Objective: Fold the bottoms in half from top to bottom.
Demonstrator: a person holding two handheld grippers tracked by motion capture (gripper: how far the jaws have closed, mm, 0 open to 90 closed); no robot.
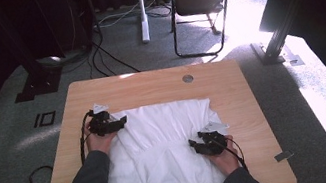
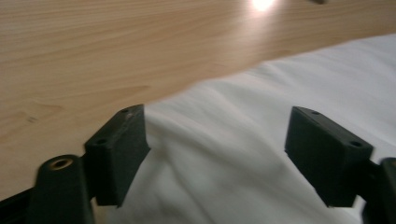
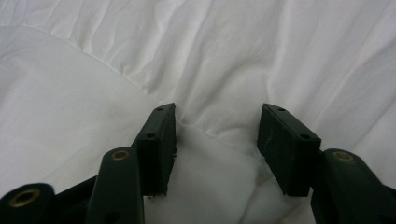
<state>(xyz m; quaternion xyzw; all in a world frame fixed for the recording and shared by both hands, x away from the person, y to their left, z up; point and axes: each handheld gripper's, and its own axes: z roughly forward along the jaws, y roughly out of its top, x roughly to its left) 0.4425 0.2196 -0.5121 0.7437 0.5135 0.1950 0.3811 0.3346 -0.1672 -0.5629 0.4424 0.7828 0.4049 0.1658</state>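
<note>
The left claw point(image 1: 118, 123) gapes wide over the white garment's point(image 1: 169, 136) far-left edge (pads clear); the right claw point(image 1: 196, 145), half apart, bunches a fold on the worktop point(image 1: 150, 86).

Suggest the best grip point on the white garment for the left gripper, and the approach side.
Grip the white garment at its far-left edge, where a raised fold lies by bare table. Likely best from the table side, jaws straddling the edge. The left gripper is open above it.

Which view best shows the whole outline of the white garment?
The high view: the white garment lies spread across the wooden table, all edges traceable. The left gripper view catches one edge against the wood; the right gripper view shows close-up wrinkles and a bunched fold between the jaws.
</note>
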